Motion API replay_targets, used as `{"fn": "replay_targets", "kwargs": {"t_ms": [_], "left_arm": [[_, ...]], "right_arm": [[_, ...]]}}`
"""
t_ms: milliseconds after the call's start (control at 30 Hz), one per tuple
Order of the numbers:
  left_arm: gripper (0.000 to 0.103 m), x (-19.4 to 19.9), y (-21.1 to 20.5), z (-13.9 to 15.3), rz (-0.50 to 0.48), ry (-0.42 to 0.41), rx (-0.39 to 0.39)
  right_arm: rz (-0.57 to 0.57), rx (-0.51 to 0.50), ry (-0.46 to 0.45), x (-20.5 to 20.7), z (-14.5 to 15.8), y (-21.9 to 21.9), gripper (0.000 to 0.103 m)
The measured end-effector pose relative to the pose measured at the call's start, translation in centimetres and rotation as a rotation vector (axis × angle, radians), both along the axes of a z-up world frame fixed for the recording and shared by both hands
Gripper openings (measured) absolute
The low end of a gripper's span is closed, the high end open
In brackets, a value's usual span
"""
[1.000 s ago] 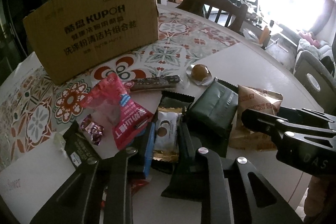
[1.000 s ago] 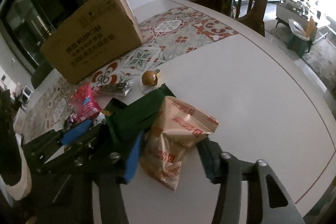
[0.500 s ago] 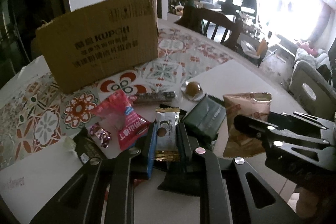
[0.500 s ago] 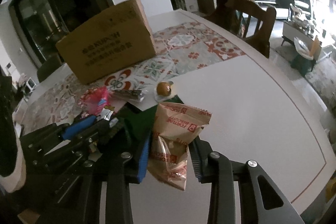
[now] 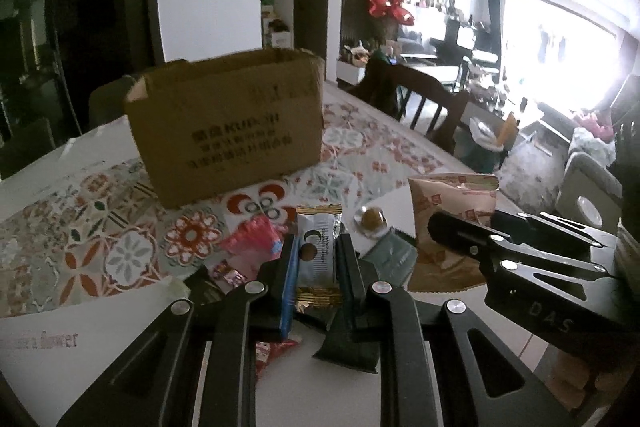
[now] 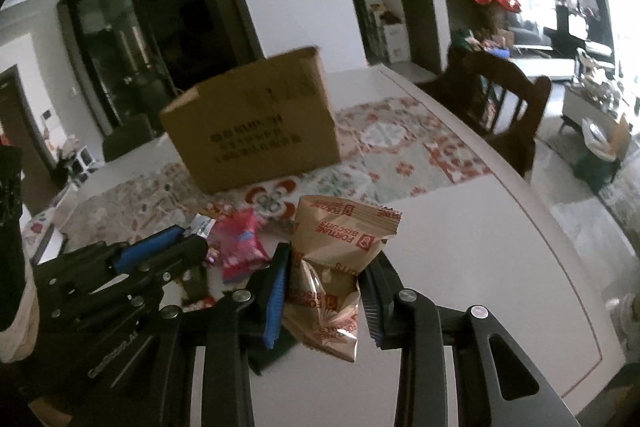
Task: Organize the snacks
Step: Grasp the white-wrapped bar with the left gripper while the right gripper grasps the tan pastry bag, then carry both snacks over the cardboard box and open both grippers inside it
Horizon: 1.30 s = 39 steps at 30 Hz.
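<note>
My left gripper is shut on a white and gold snack packet and holds it above the table. My right gripper is shut on a tan Fortune Biscuits bag, also lifted; the bag shows in the left wrist view. An open brown cardboard box stands on the patterned mat behind the snacks; it also shows in the right wrist view. A pink packet, a dark green packet and a round brown sweet lie on the table.
A white card with writing lies at the near left. A dark wooden chair stands at the table's far right edge. The white tabletop stretches to the right of the snacks.
Both grippers closed on their packets and lifted them off the table. Both views now tilt up and face the box more squarely.
</note>
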<state>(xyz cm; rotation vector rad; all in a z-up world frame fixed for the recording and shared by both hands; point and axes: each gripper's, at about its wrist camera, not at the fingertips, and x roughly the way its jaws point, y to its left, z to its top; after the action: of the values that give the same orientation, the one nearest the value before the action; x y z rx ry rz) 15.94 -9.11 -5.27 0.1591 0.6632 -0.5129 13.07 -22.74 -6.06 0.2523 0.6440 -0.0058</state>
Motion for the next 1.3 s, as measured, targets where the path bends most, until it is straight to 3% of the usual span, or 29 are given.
{"fn": "replay_targets", "kwargs": {"t_ms": [333, 767, 967, 1300], "left_arm": [[0.02, 1.1, 1.6, 3.7, 0.068, -0.094, -0.044], [0.02, 5.7, 3.2, 8.3, 0.138, -0.198, -0.087], [0.02, 9.2, 3.9, 10.0, 0.144, -0.206, -0.112], [0.02, 15.3, 3.9, 11.4, 0.179, -0.206, -0.089]], "right_arm": [[0.087, -0.013, -0.11, 2.0, 3.8, 1.2, 0.034], [0.125, -0.022, -0.252, 7.1, 8.3, 2.0, 0.034], [0.151, -0.03, -0.265, 11.3, 10.3, 2.3, 0.034], [0.169, -0.055, -0.257, 17.9, 12.1, 2.5, 0.034]]}}
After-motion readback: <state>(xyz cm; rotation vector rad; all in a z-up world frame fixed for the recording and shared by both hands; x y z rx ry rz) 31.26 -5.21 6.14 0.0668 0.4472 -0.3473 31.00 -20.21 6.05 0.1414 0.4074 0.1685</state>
